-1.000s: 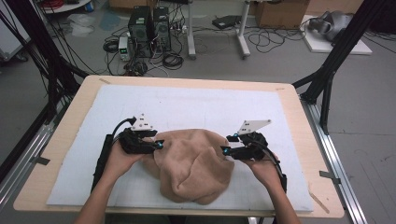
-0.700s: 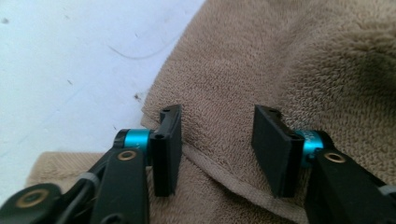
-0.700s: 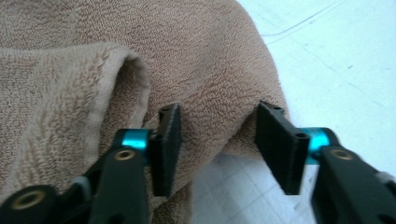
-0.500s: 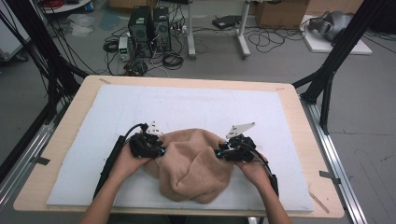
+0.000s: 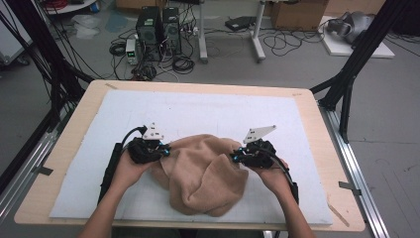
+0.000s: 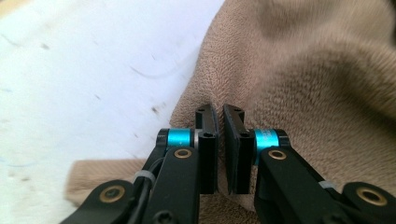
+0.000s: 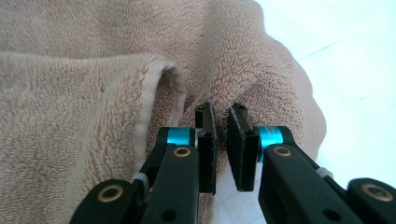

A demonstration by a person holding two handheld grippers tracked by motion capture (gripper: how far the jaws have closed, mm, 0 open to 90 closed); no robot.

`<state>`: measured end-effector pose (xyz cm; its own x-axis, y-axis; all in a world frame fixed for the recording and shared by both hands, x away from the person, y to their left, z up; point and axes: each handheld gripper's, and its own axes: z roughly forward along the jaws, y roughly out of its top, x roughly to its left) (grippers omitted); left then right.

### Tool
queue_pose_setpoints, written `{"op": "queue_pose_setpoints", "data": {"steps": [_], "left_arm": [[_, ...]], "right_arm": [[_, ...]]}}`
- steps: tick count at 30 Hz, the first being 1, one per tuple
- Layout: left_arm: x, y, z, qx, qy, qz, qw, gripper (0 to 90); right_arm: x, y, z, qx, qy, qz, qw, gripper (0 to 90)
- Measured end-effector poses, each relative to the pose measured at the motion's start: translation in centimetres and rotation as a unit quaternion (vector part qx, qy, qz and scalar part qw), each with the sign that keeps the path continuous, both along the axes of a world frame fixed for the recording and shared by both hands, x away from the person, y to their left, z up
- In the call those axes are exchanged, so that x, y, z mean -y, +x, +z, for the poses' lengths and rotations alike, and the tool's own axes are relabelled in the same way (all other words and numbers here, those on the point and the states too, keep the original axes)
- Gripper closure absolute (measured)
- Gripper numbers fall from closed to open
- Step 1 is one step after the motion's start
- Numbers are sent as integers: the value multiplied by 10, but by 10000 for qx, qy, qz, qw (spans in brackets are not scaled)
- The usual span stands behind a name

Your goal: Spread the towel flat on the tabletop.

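A crumpled tan towel [image 5: 203, 173] lies on the white mat [image 5: 198, 109], near the front. My left gripper [image 5: 166, 151] is at its left edge. In the left gripper view the jaws [image 6: 219, 112] stand almost together, their tips pinching the towel's [image 6: 303, 70] thin border. My right gripper [image 5: 235, 157] is at the towel's right side. Its jaws [image 7: 221, 112] have just been closing and now nip a fold of the towel [image 7: 70, 93] at their tips. A hand holds each gripper.
The mat covers most of the wooden table [image 5: 307, 99]. Black frame posts [image 5: 346, 79] stand at the table's corners. Computers and cables [image 5: 158, 29] lie on the floor beyond the far edge.
Both grippers closed from open onto the towel's sides. The left hand pushed in toward the towel, then drew back left with its edge. The towel's upper part has spread wider.
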<state>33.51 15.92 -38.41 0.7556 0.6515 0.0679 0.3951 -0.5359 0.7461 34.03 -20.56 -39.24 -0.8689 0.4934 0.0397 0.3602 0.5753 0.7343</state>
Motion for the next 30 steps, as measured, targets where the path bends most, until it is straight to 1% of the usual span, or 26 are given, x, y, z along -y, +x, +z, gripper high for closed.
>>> {"op": "queue_pose_setpoints", "data": {"steps": [1, 2, 4, 5, 6, 7, 9, 10, 11, 12, 14, 15, 17, 18, 19, 20, 21, 22, 23, 24, 25, 26, 27, 28, 29, 30], "left_arm": [[-3, 0, 6, 77, -88, 28, 9999, 846], [-5, 0, 10, 130, -159, 64, 9998, 846], [-9, 1, 16, 193, -238, 131, 9994, 847], [-12, 2, 19, 218, -264, 147, 9993, 847], [-14, 3, 22, 231, -298, 167, 9991, 848], [-15, 4, 24, 255, -319, 205, 9990, 848], [-18, 6, 30, 323, -371, 267, 9984, 849], [-20, 7, 33, 359, -472, 316, 9977, 849], [-21, 7, 35, 367, -515, 319, 9975, 848], [-21, 9, 37, 373, -506, 334, 9975, 849], [-21, 11, 39, 354, -480, 318, 9977, 849], [-21, 13, 40, 336, -444, 317, 9979, 849], [-21, 19, 41, 325, -427, 333, 9980, 849], [-20, 26, 44, 316, -445, 399, 9977, 850], [-20, 33, 48, 351, -458, 461, 9973, 851], [-18, 42, 55, 469, -462, 537, 9964, 851], [-16, 49, 62, 554, -432, 596, 9957, 852], [-13, 60, 74, 728, -450, 700, 9939, 852], [-12, 70, 86, 928, -499, 834, 9909, 852], [-10, 83, 99, 1152, -495, 988, 9872, 847], [-8, 91, 105, 1208, -456, 1176, 9846, 821], [-6, 99, 107, 1049, -499, 1280, 9849, 735], [-6, 104, 105, 811, -559, 1240, 9874, 643], [-6, 106, 102, 717, -562, 1200, 9886, 604], [-4, 105, 95, 651, -497, 1132, 9902, 600], [-3, 102, 88, 595, -487, 1034, 9917, 586]], "right_arm": [[1, 1, 3, 28, -5, 4, 10000, 830], [3, 2, 12, 123, 10, -19, 9999, 830], [5, 3, 18, 168, 90, -69, 9998, 830], [5, 3, 18, 168, 90, -69, 9998, 830], [8, 5, 25, 224, 158, -109, 9996, 830], [8, 5, 25, 224, 158, -109, 9996, 830], [10, 7, 31, 255, 196, -142, 9994, 830], [11, 8, 33, 270, 232, -145, 9993, 830], [11, 9, 36, 272, 257, -145, 9992, 830], [9, 10, 38, 238, 218, -95, 9994, 830], [8, 11, 38, 231, 177, -62, 9996, 830], [7, 13, 38, 181, 140, -38, 9997, 830], [6, 19, 38, 124, 130, -17, 9998, 834], [7, 23, 38, 77, 163, -25, 9998, 835], [7, 32, 41, -10, 112, -66, 9999, 838], [7, 39, 47, 58, 123, -143, 9998, 842], [7, 47, 56, 100, 180, -238, 9995, 842], [5, 62, 77, 426, 231, -443, 9978, 842], [5, 62, 77, 426, 231, -443, 9978, 842], [4, 71, 91, 641, 284, -619, 9956, 832], [4, 81, 105, 848, 345, -870, 9920, 773], [5, 90, 111, 932, 410, -1104, 9887, 633], [7, 98, 113, 822, 479, -1375, 9859, 549], [9, 103, 112, 646, 617, -1394, 9862, 552], [10, 105, 108, 564, 650, -1358, 9870, 552], [8, 103, 94, 445, 434, -1253, 9902, 543]]}}
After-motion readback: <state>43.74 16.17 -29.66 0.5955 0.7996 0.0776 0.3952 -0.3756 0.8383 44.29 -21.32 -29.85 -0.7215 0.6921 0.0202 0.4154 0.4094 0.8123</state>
